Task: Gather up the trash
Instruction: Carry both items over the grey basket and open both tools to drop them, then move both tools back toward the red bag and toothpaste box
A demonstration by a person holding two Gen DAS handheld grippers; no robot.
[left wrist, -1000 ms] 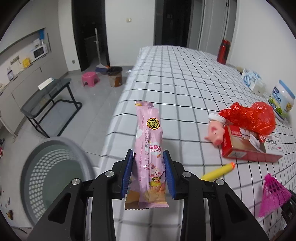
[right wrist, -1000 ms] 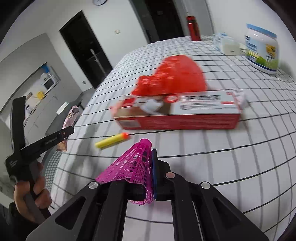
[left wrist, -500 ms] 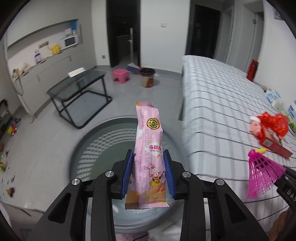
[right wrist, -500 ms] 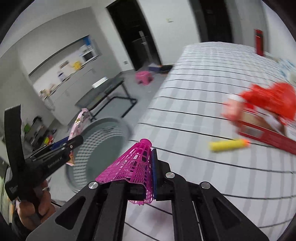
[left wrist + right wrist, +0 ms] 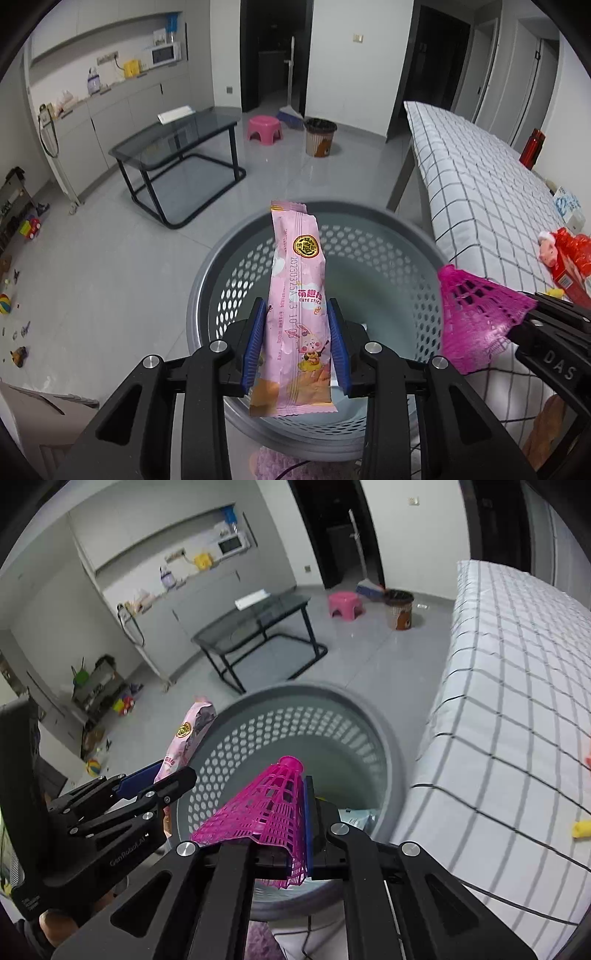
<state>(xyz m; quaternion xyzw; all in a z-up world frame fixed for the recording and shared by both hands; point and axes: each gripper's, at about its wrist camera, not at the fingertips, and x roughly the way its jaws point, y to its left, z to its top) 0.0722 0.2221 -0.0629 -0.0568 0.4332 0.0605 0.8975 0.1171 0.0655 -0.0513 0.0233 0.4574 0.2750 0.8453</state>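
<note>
Hovering over the grey perforated basket, both grippers now carry trash above its opening; a second ago the left wrist view showed the bed's checked cover under the wrapper and the basket only at 8 o'clock, so the swing from pick-up to drop-off looks done. Left gripper: fingers pinching the lower part of the pink snack wrapper, which stands upright, top toward 12 o'clock, basket floor behind it. Right gripper: fingers pinching the skirt of the pink shuttlecock, its cork end pointing into the basket; the shuttlecock also shows at 3 o'clock in the left view. Some pale scrap seems to lie in the basket already, too small to name. Next step, by my read: release both. Farther off at 3 o'clock, the bed bears a red bag and box, not yet collected.
</note>
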